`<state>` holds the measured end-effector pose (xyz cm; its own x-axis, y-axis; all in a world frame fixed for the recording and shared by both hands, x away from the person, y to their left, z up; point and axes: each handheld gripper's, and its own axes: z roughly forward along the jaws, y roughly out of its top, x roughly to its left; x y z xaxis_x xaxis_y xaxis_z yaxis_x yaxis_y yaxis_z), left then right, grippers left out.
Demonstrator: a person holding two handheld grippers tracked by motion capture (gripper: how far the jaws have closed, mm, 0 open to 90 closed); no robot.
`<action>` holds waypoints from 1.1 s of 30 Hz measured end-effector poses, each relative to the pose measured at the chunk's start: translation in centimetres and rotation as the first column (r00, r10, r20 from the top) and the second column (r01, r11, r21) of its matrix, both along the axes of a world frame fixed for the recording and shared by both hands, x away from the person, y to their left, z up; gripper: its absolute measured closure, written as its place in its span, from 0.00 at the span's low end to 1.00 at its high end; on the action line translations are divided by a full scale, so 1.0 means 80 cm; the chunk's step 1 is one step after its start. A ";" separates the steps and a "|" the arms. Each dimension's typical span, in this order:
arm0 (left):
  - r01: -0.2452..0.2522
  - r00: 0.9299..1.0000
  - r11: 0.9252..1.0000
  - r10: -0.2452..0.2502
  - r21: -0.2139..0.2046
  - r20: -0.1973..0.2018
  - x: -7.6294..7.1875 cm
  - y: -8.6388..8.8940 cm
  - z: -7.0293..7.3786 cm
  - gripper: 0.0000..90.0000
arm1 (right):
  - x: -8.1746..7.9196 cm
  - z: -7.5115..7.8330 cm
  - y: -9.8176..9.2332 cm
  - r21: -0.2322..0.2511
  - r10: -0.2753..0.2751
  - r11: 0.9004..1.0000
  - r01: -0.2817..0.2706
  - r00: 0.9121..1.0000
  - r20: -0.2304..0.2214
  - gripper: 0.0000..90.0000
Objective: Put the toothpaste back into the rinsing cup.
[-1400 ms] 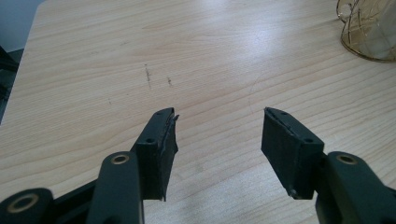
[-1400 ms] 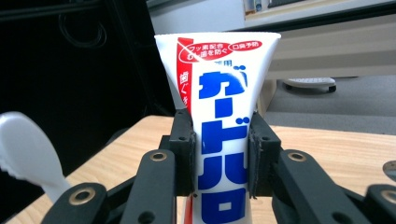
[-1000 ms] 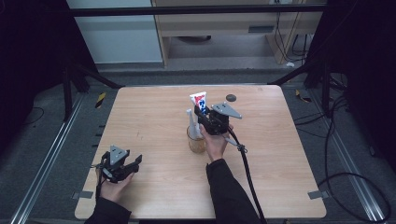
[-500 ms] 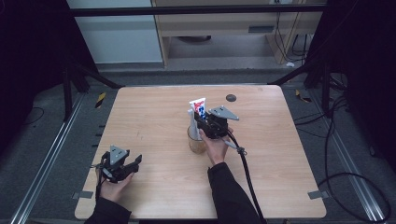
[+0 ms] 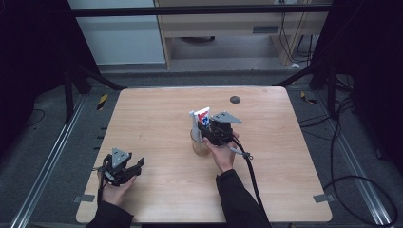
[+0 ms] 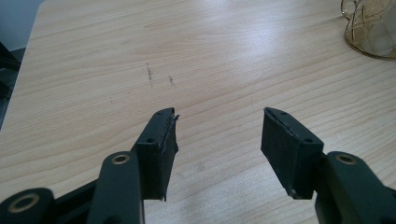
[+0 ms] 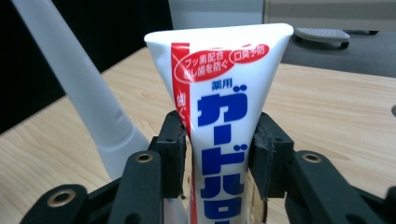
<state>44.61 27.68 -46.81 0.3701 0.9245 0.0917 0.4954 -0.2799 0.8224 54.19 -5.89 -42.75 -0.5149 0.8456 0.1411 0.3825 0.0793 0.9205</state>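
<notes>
A white toothpaste tube point(image 5: 203, 115) with red and blue print stands upright in a clear glass cup point(image 5: 199, 145) at the middle of the table, beside a white toothbrush handle point(image 5: 194, 121). My right gripper point(image 5: 206, 125) reaches it from the right. In the right gripper view the tube point(image 7: 224, 93) stands between the jaws of my right gripper point(image 7: 219, 126). These jaws have just been opening, and their pads lie close along the tube's edges without squeezing it. The toothbrush handle point(image 7: 84, 93) slants up at the left. My left gripper point(image 5: 135, 166) rests open and empty near the front left; its own view shows bare wood between its jaws point(image 6: 219, 116).
The wooden table point(image 5: 157, 118) has a small dark round spot point(image 5: 235, 99) near its far edge. The cup point(image 6: 371, 28) shows at the top right of the left gripper view. Black frame bars and cables lie around the table.
The tube and my right gripper have sunk toward the cup, and the tube now sits lower in it. My left gripper has stayed put.
</notes>
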 end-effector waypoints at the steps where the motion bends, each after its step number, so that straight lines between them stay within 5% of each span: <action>1: 0.000 1.000 1.000 0.000 0.001 -0.001 0.000 0.000 0.000 0.50 | -0.001 -0.001 -0.002 -0.006 0.005 1.000 -0.005 1.000 -0.009 0.65; 7: -0.001 1.000 1.000 0.001 0.000 -0.004 0.001 -0.001 -0.001 0.50 | -0.003 -0.009 -0.013 -0.006 0.020 1.000 -0.020 0.999 -0.048 0.60; 20: -0.002 1.000 1.000 0.002 0.002 -0.009 0.001 -0.001 -0.002 0.50 | -0.021 0.011 -0.033 -0.062 0.004 0.998 -0.004 1.000 -0.006 0.39; 27: 0.001 1.000 1.000 -0.001 0.001 -0.016 0.002 -0.002 -0.003 0.49 | -0.037 0.023 -0.071 -0.074 0.018 0.997 -0.022 0.999 -0.047 0.26; 33: 0.012 1.000 1.000 -0.012 -0.001 -0.024 0.002 -0.002 -0.003 0.47 | -0.052 0.013 -0.110 -0.078 0.021 0.997 -0.028 0.996 -0.084 0.21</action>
<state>44.77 27.49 -47.07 0.3835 0.9199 0.0819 0.5115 -0.2854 0.8105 50.07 -14.73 -41.74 -0.5250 0.8430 0.1172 0.4546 0.1613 0.8759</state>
